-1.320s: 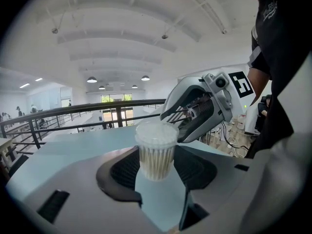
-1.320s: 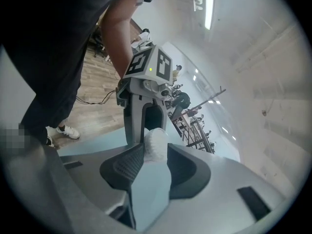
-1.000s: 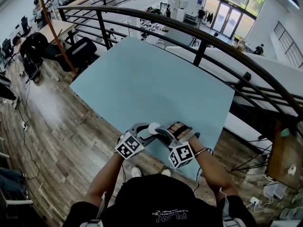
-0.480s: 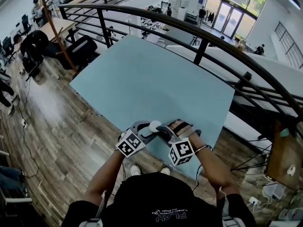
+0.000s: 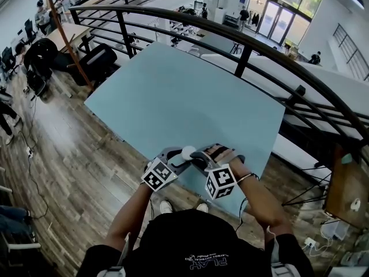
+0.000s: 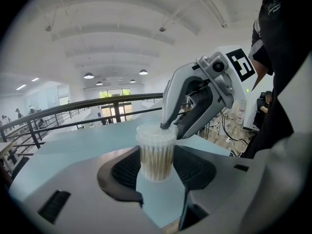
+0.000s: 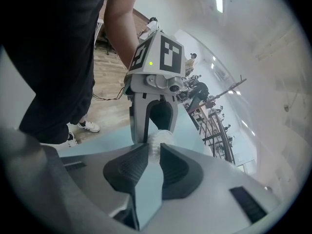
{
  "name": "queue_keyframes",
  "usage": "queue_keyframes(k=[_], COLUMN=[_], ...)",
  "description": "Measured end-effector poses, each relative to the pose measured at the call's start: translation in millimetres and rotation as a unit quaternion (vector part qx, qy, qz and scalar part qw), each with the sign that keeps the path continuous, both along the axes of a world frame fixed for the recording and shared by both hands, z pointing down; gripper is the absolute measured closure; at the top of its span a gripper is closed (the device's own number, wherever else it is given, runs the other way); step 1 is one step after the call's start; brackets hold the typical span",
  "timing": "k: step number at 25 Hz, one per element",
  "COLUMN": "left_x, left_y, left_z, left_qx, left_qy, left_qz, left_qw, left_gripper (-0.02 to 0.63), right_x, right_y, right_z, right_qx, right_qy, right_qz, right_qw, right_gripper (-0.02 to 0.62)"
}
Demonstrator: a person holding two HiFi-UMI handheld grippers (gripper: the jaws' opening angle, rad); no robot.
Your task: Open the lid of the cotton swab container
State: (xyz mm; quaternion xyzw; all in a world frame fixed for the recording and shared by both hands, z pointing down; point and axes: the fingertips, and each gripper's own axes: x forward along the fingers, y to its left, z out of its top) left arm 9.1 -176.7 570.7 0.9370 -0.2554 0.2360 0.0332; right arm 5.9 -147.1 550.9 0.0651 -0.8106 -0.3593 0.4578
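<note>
Containers: one, a clear round plastic cotton swab container (image 6: 156, 155) packed with upright swabs, held up off the table by its near edge, right in front of you
Lids: one, a translucent white round lid (image 6: 156, 132), seated on top of the container
Grippers: two, both grey, and they meet at the container from opposite sides
Marker cubes: two, black-and-white, one on the left gripper's back (image 5: 157, 176) and one on the right's (image 5: 220, 182)
Left gripper: your left gripper (image 5: 174, 157) has its jaws set wide, ribbed black pads pressed on either side of the container's body, keeping it upright
Right gripper: your right gripper (image 7: 155, 161) has just been closing its jaws; they're down to a narrow gap now, the lid's rim between the tips and the pads on it
Surface: one pale blue flat table (image 5: 184, 97), its near corner under the grippers
Floor: brown wood planks (image 5: 75, 154) around the table
Shoes: two, white (image 5: 166, 208), down below the table's near edge
Railing: one curved black metal railing (image 5: 242, 45) sweeping round beyond the table
Room: you're on an upper level; glass doors (image 5: 277, 19) and a few people show far off beyond the railing, under a white arched ceiling with round lamps in the left gripper view
</note>
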Motion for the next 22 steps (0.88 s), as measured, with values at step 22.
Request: queue_keyframes(k=[22], left_x=[-15.6], left_y=[-10.8], left_z=[3.2], left_qx=[0.006], left_qy=[0.0], left_qz=[-0.029], left_qw=[0.9996], left_gripper=[0.399], right_x=[-7.1], right_y=[-5.2], right_z=[-8.2], right_qx=[-0.003], right_qy=[-0.021], right_qz=[-0.008], right_qw=[1.0], right_gripper=[0.578])
